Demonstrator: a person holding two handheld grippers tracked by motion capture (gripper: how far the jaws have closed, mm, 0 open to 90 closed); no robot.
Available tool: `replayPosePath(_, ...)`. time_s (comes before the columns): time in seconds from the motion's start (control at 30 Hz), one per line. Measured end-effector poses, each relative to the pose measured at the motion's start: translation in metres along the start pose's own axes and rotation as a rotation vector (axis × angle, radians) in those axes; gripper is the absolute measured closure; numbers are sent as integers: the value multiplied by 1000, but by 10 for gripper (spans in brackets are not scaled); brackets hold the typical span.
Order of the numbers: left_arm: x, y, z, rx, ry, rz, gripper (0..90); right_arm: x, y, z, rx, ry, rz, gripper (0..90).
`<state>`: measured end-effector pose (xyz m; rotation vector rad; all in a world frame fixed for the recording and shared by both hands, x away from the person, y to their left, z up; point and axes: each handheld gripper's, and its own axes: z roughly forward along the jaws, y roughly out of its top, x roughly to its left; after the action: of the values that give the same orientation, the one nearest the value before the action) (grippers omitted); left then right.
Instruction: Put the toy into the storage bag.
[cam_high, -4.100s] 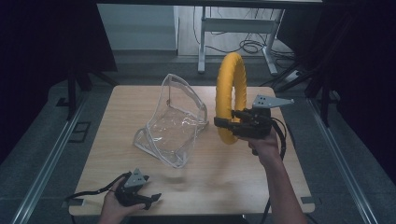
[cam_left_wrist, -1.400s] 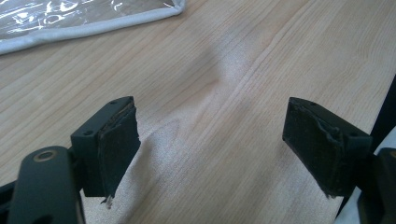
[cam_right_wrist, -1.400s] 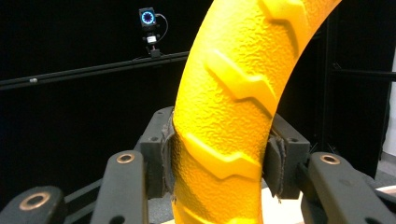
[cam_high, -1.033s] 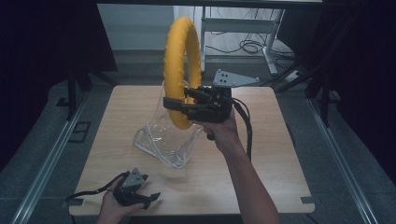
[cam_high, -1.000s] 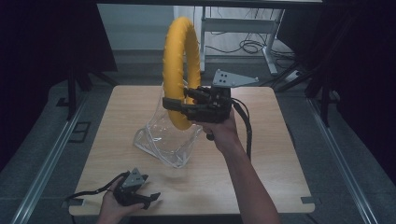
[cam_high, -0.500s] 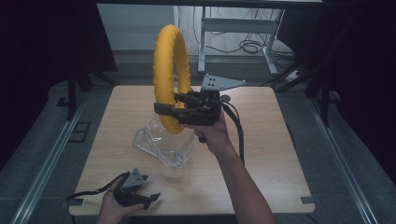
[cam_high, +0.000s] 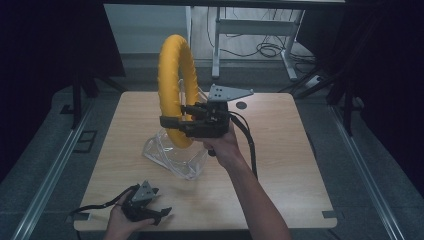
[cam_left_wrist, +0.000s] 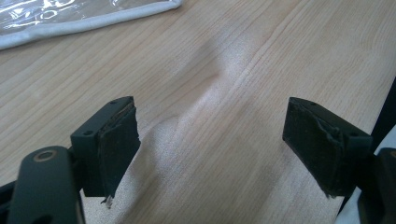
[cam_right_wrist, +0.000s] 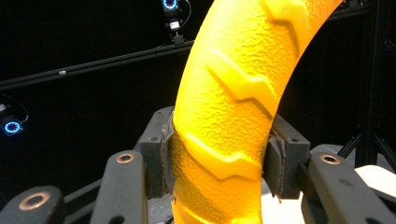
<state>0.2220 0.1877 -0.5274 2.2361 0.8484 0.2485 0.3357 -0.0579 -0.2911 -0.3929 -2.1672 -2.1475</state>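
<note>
Right tongs (cam_high: 172, 122) clamped on the lower part of a yellow ring (cam_high: 176, 90), jaws pressed against both flanks of it in the right gripper view, where the ring (cam_right_wrist: 243, 107) shows a pebbled skin with raised zigzag treads. Held upright and edge-on to the high camera, above the counter's (cam_high: 290, 150) middle, by the right hand (cam_high: 224, 145), with the forearm reaching in from the bottom edge and a black cable looping off the back of the tool. Directly beneath and behind the ring, a clear plastic bag (cam_high: 172, 155) with a pale trimmed edge, standing open and crumpled on the wood; touching the ring or just clear of it, impossible to tell. Left tongs (cam_high: 159, 214) spread wide and empty, lying low at the near left edge of the counter in the left hand (cam_high: 120, 222), well apart from bag and ring. From the left gripper view, both worn black pads (cam_left_wrist: 116, 140) gaping over bare pale woodgrain, a corner of the bag's white hem (cam_left_wrist: 88, 21) at top left. Beyond the counter, grey floor, a metal frame's legs (cam_high: 250, 35) and loose cables, darkness on either side.
</note>
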Motion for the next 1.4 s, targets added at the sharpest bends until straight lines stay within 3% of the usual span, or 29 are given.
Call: replayPosePath(1.4, 0, -1, 2, 8, 2, 11, 183, -33, -61, 11, 39, -9, 115, 512)
